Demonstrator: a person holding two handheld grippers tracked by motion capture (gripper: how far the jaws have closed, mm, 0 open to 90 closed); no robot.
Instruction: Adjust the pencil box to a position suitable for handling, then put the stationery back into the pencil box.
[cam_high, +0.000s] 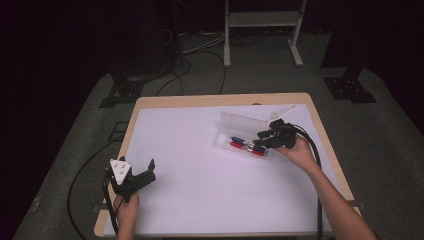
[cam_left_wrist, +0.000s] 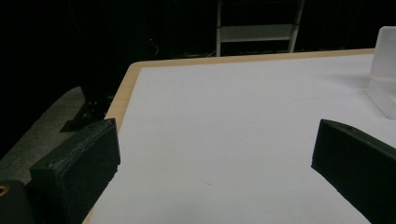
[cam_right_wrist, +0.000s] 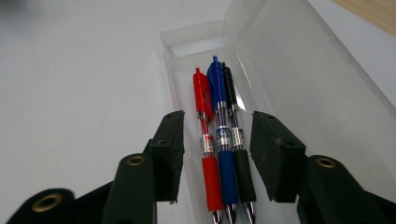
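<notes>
Right tool (cam_right_wrist: 217, 149) released, straddling three pens (cam_right_wrist: 223, 140) lengthwise in case (cam_right_wrist: 280, 60) near worktop's right edge; left tool (cam_left_wrist: 210, 154) released, idle.

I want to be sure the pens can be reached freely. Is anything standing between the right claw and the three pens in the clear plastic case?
Nothing visible. The right claw hangs open above the red, blue and black pens, which lie side by side in the clear plastic case; its hinged lid stands open to one side.
</notes>
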